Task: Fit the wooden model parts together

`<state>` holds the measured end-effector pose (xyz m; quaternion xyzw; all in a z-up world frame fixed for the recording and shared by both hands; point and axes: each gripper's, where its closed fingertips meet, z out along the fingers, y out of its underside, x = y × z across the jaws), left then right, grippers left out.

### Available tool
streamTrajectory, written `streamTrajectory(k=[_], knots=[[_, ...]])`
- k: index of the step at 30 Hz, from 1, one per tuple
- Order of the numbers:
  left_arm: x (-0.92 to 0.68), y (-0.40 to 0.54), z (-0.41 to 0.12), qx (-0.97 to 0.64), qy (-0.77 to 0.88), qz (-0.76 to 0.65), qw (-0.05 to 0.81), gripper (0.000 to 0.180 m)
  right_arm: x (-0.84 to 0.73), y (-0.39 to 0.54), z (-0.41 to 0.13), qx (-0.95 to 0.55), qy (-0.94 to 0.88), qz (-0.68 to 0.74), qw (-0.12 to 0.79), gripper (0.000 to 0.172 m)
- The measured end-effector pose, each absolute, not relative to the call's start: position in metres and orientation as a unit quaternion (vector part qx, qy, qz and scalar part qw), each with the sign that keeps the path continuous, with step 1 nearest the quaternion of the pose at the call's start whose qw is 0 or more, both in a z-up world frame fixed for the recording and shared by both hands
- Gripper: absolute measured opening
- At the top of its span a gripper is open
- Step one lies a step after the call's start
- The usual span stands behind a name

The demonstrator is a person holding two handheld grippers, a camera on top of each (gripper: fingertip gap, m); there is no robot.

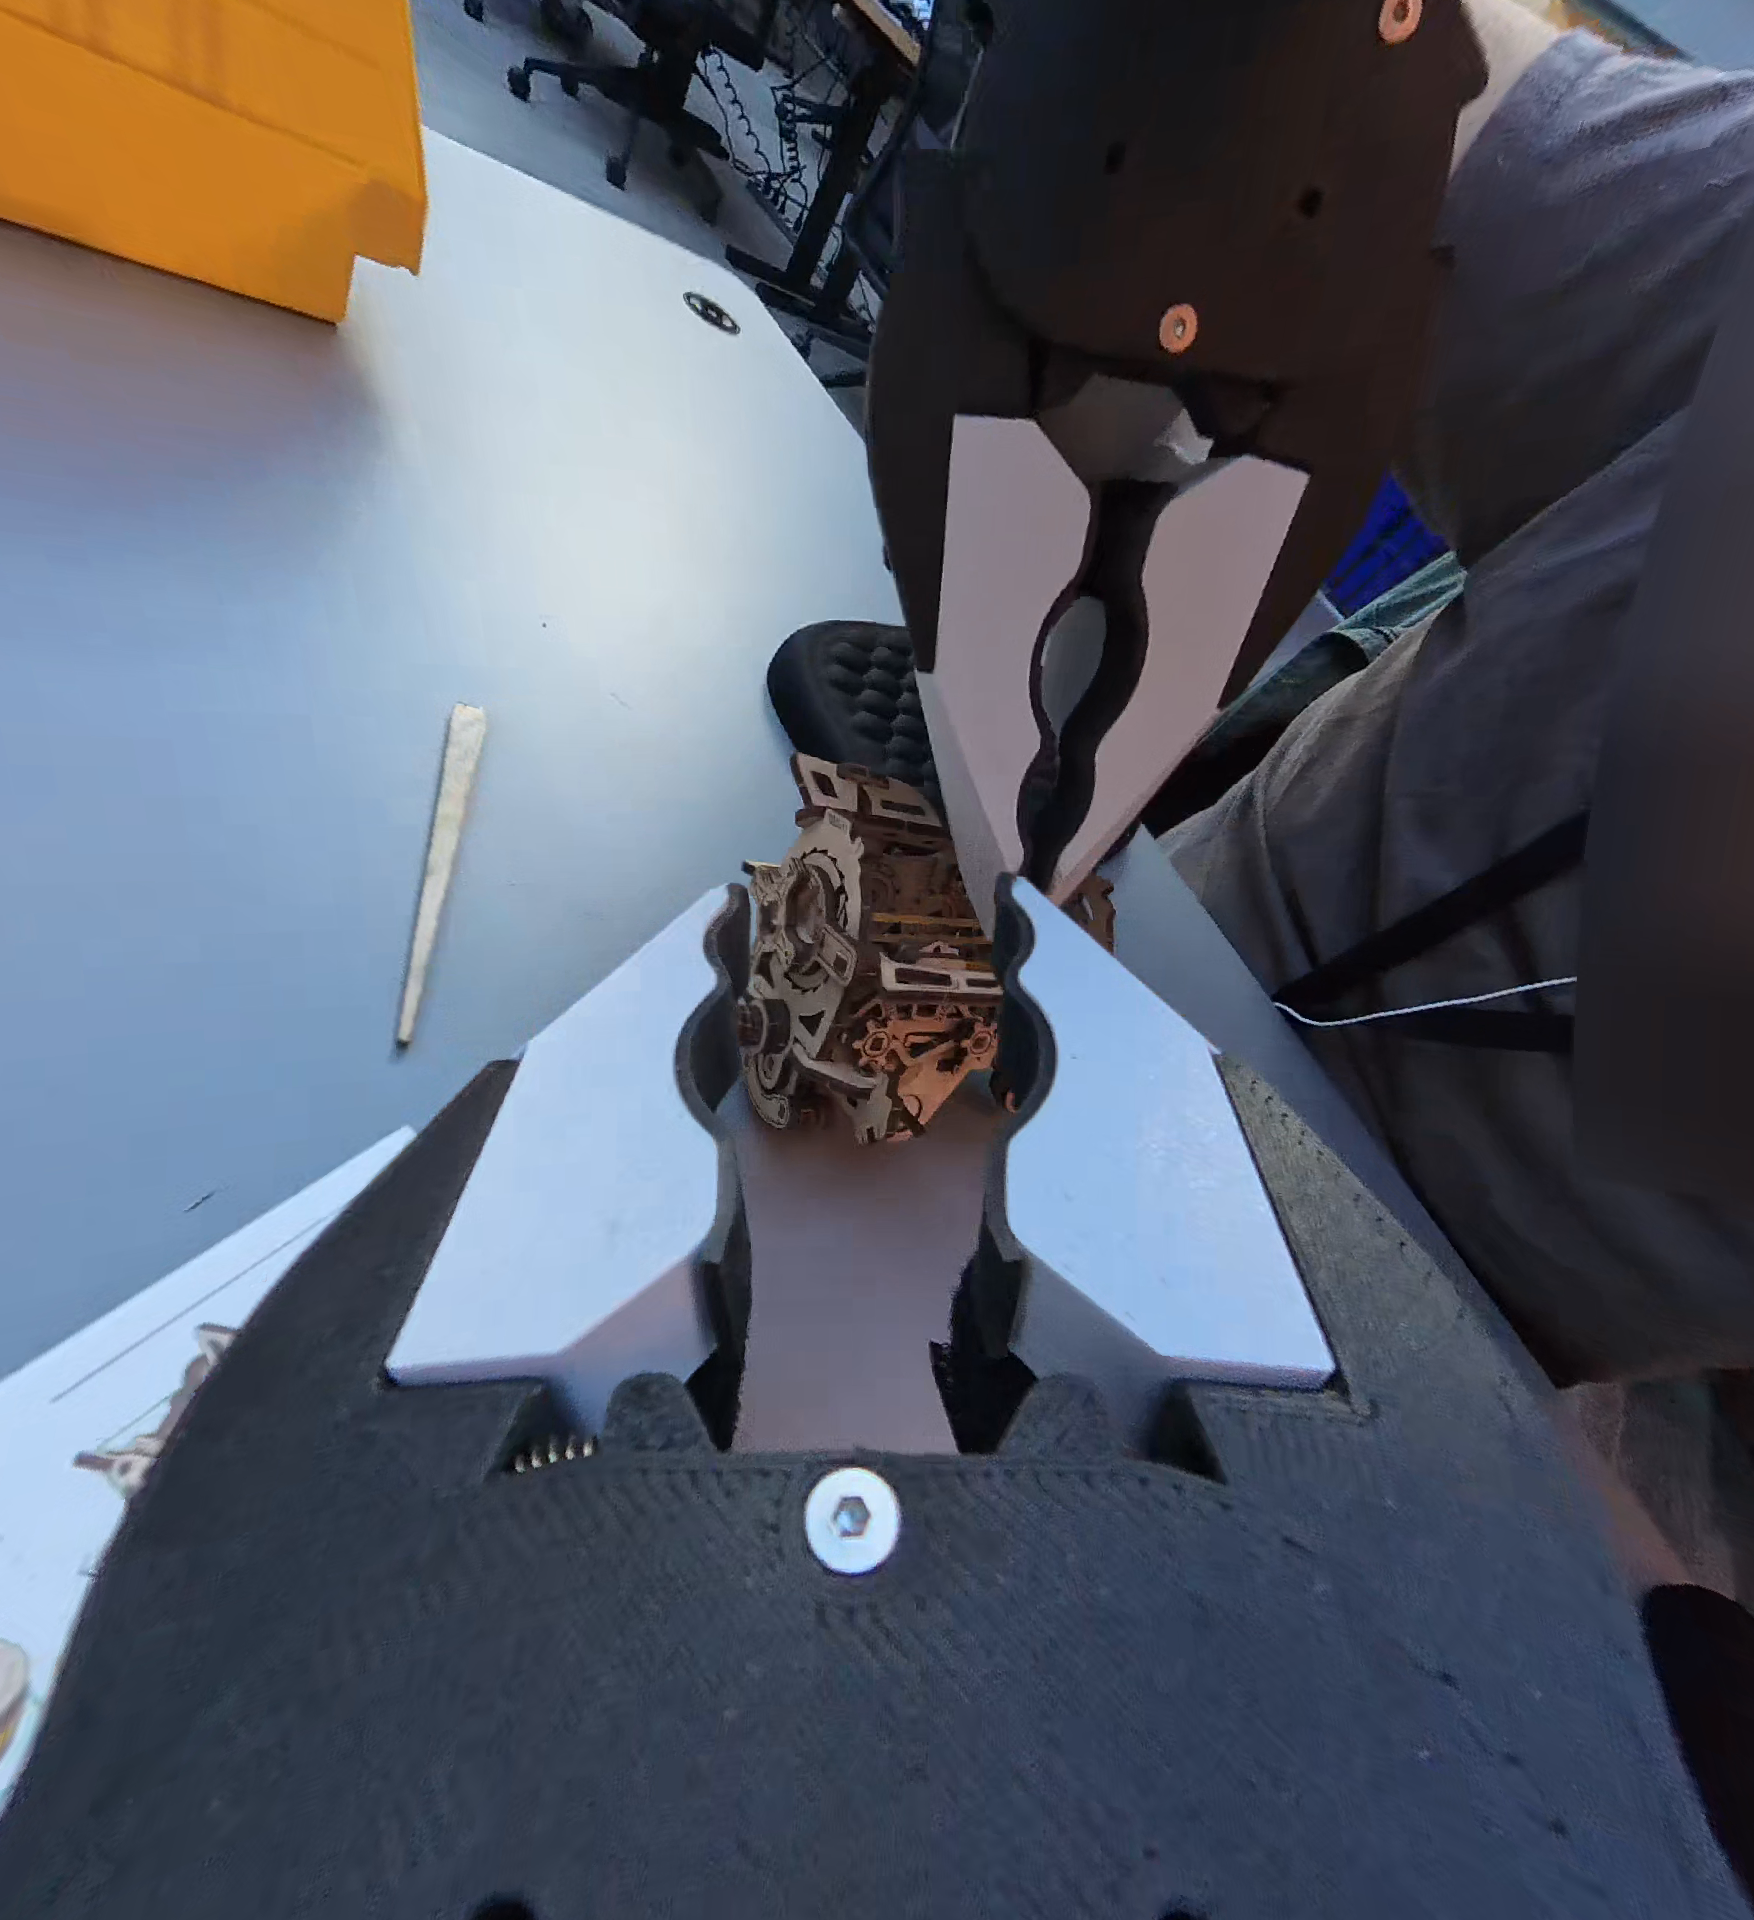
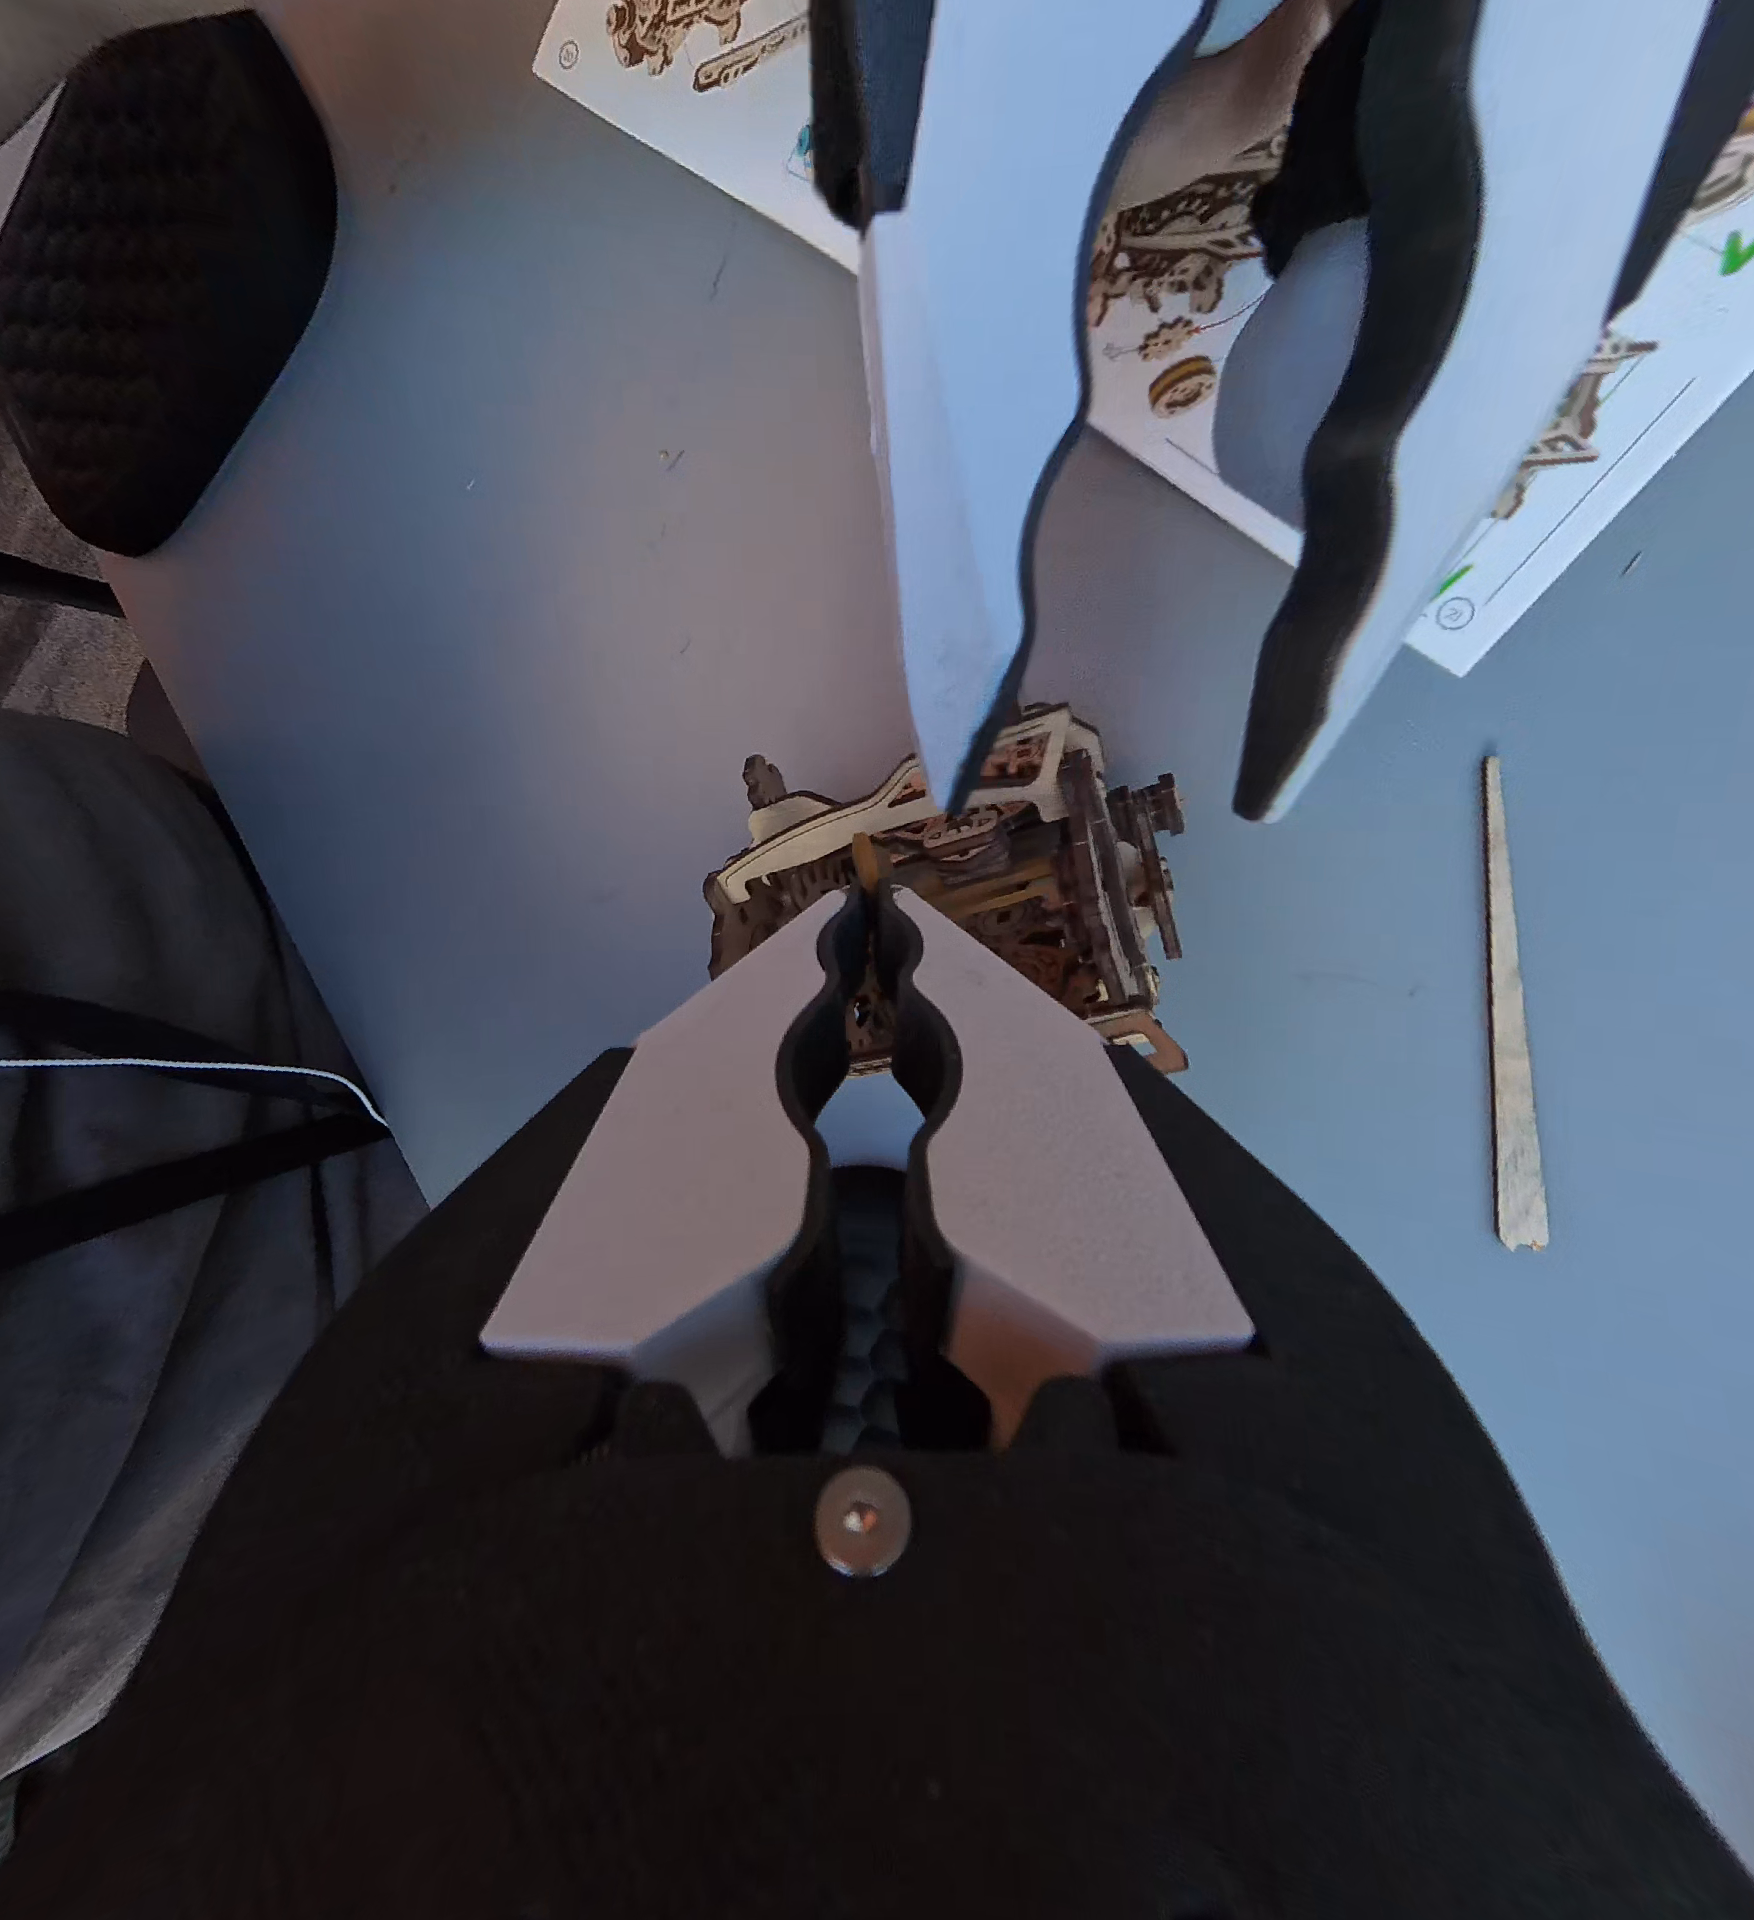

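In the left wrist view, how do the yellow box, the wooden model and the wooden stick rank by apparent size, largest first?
1. Yellow box, though cut off by the frame.
2. Wooden model, partly hidden by the fingers.
3. Wooden stick.

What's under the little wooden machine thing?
The wooden model stands on the grey table. The spot right beneath it is covered by the model itself, so anything there cannot be seen. The right claw, pinching a small thin wooden piece, hides its near side too.

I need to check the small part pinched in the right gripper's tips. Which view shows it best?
The right wrist view: a thin wooden piece pokes out between the shut right gripper tips, over the wooden model. The left wrist view shows only that gripper's closed tips, partly behind the left gripper's finger.
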<state>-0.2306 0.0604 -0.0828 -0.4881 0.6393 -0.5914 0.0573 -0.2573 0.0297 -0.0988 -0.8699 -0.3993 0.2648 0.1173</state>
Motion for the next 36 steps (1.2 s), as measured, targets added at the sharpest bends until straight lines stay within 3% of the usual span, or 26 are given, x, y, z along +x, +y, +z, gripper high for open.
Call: streamTrajectory(k=[22, 30, 36], knots=[[-0.252, 0.017, -0.092, -0.500, 0.633, -0.575, 0.136, 0.051, -0.243, 0.014, -0.103, -0.874, -0.380, 0.286, 0.101, 0.000], [-0.243, 0.015, -0.098, -0.508, 0.628, -0.566, 0.165, 0.057, -0.234, 0.020, -0.102, -0.891, -0.278, 0.348, 0.088, 0.000], [-0.242, 0.016, -0.098, -0.509, 0.620, -0.576, 0.161, 0.048, -0.229, 0.016, -0.102, -0.887, -0.287, 0.351, 0.085, 0.000]])
